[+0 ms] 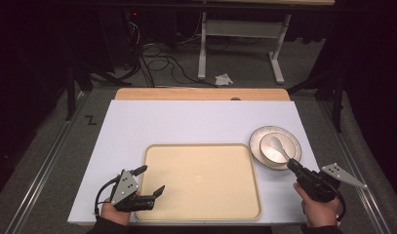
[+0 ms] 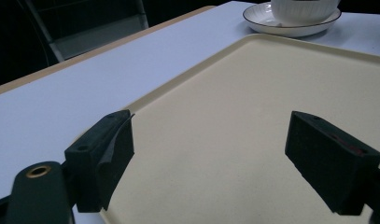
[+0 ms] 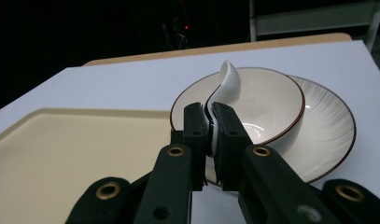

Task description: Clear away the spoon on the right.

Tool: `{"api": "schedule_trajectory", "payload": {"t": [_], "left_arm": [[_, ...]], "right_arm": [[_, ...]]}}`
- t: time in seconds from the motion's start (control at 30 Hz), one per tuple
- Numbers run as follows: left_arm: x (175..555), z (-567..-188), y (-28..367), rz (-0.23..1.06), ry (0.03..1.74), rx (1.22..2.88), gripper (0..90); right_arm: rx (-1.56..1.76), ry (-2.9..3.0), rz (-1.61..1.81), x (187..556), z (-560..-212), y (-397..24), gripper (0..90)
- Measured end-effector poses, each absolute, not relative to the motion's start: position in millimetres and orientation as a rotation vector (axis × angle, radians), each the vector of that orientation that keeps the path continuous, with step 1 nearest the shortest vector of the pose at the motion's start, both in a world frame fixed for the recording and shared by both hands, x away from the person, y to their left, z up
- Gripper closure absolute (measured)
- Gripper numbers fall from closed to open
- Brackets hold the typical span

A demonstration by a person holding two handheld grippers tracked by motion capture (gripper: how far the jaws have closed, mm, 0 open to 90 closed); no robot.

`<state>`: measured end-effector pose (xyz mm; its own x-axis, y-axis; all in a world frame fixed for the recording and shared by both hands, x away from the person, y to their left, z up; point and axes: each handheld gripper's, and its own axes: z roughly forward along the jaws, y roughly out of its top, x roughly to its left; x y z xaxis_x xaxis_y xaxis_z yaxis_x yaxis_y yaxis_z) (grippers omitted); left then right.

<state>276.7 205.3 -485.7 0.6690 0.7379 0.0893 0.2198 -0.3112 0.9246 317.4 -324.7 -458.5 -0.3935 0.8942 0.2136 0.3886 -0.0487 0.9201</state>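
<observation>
The right hand-held gripper [image 1: 294, 167] reaches forward and slightly left from the near right corner of the worktop [image 1: 186, 122], its jaws at the near rim of the bowl [image 1: 274, 148]. The right hand [image 1: 319, 207] grips it from behind, forearm coming in from the bottom edge, with the grey plate sticking out to the right. In the right gripper view the jaws are clamped on the handle of the white spoon [image 3: 223, 88], which stands on edge between the pads; its scoop rises over the bowl's inside. The bowl sits in the plate [image 1: 293, 142], which lies just right of the tray [image 1: 201, 195].

The left hand-held gripper [image 1: 149, 179] hovers at the tray's near left corner, pointing right and forward across it. Its jaws stand wide apart with nothing between them, one over the tray's left rim and one over the tray floor. The left hand [image 1: 115, 212] holds it low near the worktop's front edge.
</observation>
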Motion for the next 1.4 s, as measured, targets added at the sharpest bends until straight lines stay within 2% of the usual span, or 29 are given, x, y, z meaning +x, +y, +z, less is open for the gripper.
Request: {"api": "schedule_trajectory", "payload": {"t": [0.67,1.4], "left_arm": [[275.4,-484.1,207.7,0.642,0.756,1.818,15.9],[275.4,-482.6,214.8,0.642,0.789,1.725,15.9]], "right_arm": [[1.211,1.734,1.550,305.8,-445.6,-316.5,86.9],[1.074,1.956,1.605,314.1,-461.7,-254.6,86.9]]}}
